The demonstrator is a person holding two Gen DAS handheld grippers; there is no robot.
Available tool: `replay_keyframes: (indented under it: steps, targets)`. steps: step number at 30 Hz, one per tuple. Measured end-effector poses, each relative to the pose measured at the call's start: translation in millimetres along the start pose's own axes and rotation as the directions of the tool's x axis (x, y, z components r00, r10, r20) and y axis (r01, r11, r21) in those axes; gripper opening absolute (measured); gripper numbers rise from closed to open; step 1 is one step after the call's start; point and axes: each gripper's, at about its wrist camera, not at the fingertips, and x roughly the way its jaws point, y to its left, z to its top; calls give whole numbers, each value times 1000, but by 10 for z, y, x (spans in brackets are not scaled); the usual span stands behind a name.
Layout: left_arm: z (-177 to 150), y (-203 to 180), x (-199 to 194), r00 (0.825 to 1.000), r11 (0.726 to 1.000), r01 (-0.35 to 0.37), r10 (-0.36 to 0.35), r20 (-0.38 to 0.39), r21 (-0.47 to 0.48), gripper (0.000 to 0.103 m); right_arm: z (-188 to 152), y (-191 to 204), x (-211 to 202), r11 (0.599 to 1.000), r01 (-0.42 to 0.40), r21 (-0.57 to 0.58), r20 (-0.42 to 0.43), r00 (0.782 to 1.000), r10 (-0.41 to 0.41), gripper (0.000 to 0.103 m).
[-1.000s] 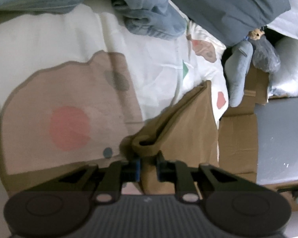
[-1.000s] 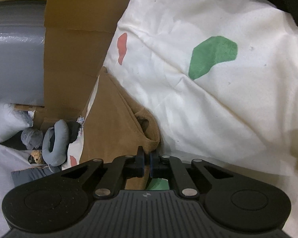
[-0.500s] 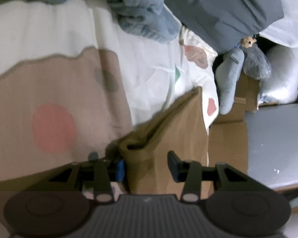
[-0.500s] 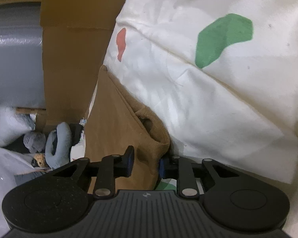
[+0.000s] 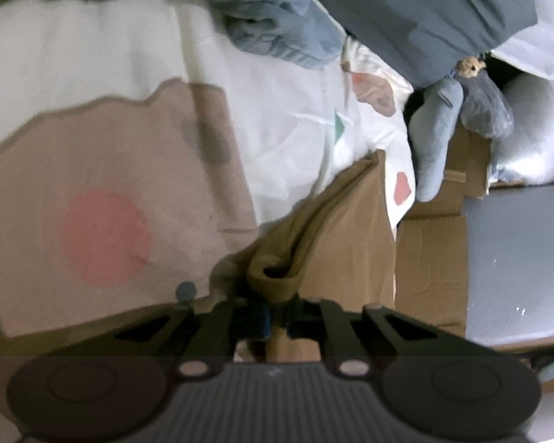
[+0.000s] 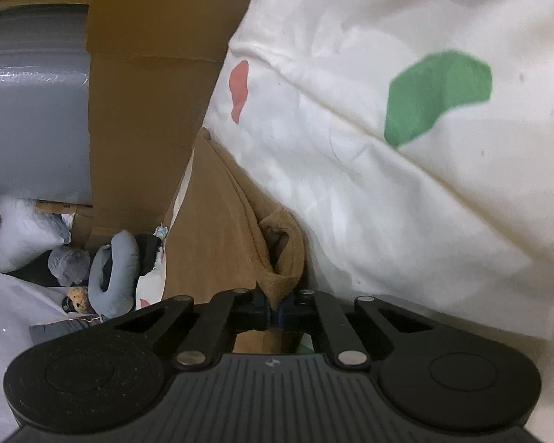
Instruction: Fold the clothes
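Currently the brown garment [image 5: 336, 229] lies bunched along the edge of a bed, on a white sheet [image 5: 284, 140] printed with coloured patches. Its fabric runs from the bed edge toward both cameras and ends in a rolled, thick hem.

Left tool [image 5: 277, 319]: the jaws are pressed together on the rolled hem of the brown garment, with fabric between the pads. The picture from this camera is blurred, so pad contact reads only roughly.

Right tool [image 6: 275, 312]: the jaws are pressed together on another part of the same hem [image 6: 280, 258], which stands up in a small open loop just ahead of the fingertips.

Surroundings, working outward:
- A large tan patch with a pink circle [image 5: 107, 236] is printed on the sheet to the left of the garment in the left wrist view.
- A green patch [image 6: 439, 96] and a red patch [image 6: 239, 88] show on the sheet in the right wrist view.
- Crumpled blue-grey clothes [image 5: 277, 26] lie further up the bed.
- Cardboard boxes [image 6: 140, 110] stand beside the bed edge, next to a grey wrapped block [image 6: 33, 110].
- A blue-grey neck pillow [image 6: 116, 273] and white plastic bags [image 6: 26, 236] lie beyond the boxes.
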Motion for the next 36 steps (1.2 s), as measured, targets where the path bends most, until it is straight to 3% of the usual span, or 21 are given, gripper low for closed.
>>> replay_keyframes:
  steps: [8,28,32,36]
  targets:
    - [-30,-153,-138,999,999,-48,48,16,13,5,80,68,-181,1000,16,16,53,998,-17,1]
    - [-232,-28,-609,990,994,-104,106,-91,31,5,-279,-107,-986,990,131,53,47,990,-133,1]
    - [-241,46,-608,988,993,-115,118,-104,34,5,-361,-176,-1043,981,192,33,27,981,-193,3]
    - [-247,56,-605,988,993,-109,113,-104,49,5,-384,-62,-1160,965,261,-18,53,964,-260,12]
